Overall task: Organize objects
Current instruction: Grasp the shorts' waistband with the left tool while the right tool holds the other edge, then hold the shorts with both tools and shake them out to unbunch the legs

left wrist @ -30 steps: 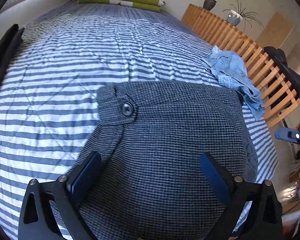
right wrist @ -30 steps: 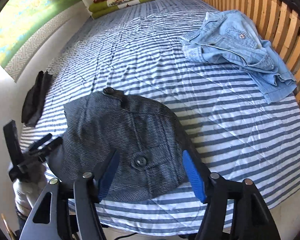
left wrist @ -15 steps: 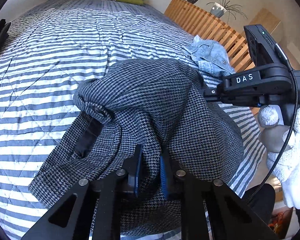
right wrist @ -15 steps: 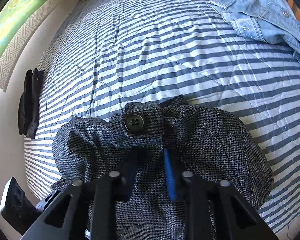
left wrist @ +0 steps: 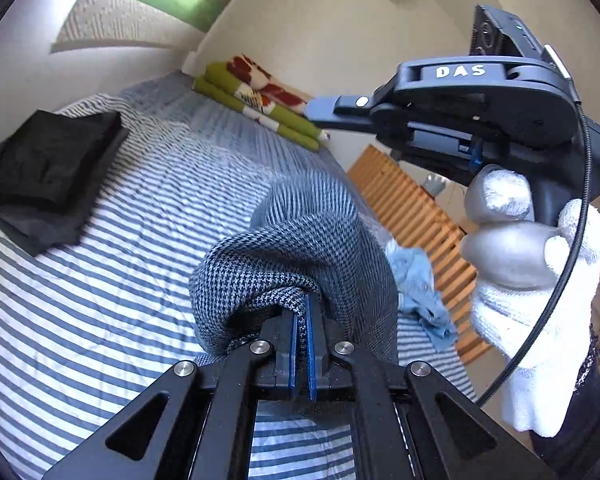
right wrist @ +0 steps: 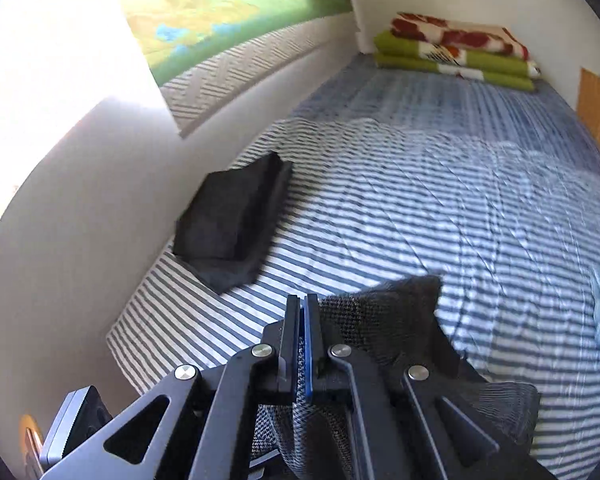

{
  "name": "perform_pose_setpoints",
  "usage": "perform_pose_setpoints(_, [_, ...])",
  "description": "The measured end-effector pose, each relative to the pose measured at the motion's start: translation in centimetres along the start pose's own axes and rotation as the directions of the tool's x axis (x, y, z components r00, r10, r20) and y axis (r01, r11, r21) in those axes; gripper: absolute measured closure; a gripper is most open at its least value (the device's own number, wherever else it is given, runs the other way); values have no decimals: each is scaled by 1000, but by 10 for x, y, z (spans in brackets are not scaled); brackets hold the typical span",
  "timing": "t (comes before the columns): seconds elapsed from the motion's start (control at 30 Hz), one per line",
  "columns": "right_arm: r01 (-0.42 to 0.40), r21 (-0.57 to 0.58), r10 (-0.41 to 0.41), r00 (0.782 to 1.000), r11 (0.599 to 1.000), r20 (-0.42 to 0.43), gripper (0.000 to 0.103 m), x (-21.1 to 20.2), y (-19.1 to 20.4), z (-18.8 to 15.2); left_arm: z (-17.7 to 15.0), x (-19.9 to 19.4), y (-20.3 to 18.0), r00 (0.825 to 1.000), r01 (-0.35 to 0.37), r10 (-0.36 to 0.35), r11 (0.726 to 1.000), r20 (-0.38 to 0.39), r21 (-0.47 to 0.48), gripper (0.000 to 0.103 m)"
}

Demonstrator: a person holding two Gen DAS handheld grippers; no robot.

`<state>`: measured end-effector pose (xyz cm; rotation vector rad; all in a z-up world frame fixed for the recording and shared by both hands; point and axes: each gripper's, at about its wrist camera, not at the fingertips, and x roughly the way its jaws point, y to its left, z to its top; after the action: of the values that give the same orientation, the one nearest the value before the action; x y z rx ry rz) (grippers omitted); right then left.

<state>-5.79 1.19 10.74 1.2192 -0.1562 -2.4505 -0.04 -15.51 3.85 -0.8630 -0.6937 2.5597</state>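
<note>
Left gripper [left wrist: 301, 312] and right gripper [right wrist: 302, 320] both clamped on houndstooth garment [left wrist: 300, 248], raised over striped bedspread [left wrist: 100, 280], folded black clothes [left wrist: 48, 164] at 10 o'clock, denim jacket [left wrist: 420, 292] at 3 o'clock.

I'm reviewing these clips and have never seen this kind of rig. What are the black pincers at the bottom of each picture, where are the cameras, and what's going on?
No robot here: a person holds a two-finger gripper in each hand, each carrying a forward-looking fisheye camera. The left gripper and right gripper are both shut on the grey houndstooth garment, lifted above the striped bed. The left view shows the gloved right hand. On the bed lie folded black clothes, a denim garment and folded green blankets.
</note>
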Motion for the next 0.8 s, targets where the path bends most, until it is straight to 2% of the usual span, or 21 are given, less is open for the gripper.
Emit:
perform_pose_setpoints(0.07, [-79,-63,83,994,995,65,103,-19,37,24,14,-25,1,999,-29,28,1000,45,12,100])
perform_pose_setpoints(0.13, [-88,-136,107,984,987,143,103,-50,71,42,22,-39,-3,996,-66,64,997,57,39,100])
perform_pose_setpoints(0.2, [-66,-178,98,979,982,178,103,-75,93,53,19,-42,-5,999,-47,46,998,24,45,100])
perform_pose_setpoints(0.27, [-39,-191,70,985,981,159,103,-86,97,50,5,-41,-6,1000,-22,23,999,-15,47,100])
perform_pose_setpoints(0.33, [14,-189,8,993,982,116,102,-85,84,35,-25,-29,-12,997,21,-20,1000,-70,18,100])
perform_pose_setpoints(0.37, [11,-178,2,998,984,68,102,-81,70,24,-45,-16,-19,993,43,-42,999,-112,4,100])
perform_pose_setpoints(0.43, [-3,-139,-6,998,990,-62,93,-61,38,-5,-88,8,-35,976,84,-83,996,-200,-3,100])
perform_pose_setpoints(0.53, [67,-98,-87,974,993,-208,87,-32,-9,-56,-157,50,-60,932,148,-157,988,-328,-53,100])
perform_pose_setpoints(0.6, [60,-56,-74,953,997,-293,85,-18,-33,-89,-195,66,-85,909,167,-170,985,-382,-40,101])
perform_pose_setpoints(0.67, [58,-26,-64,942,998,-331,80,-12,-51,-113,-223,78,-103,891,196,-192,980,-411,-32,101])
perform_pose_setpoints(0.73, [61,-34,-69,940,998,-334,70,-14,-61,-130,-242,88,-111,878,219,-217,975,-427,-45,101])
perform_pose_setpoints(0.8, [57,-42,-68,941,997,-331,66,-15,-66,-139,-261,86,-119,875,216,-206,976,-438,-27,101])
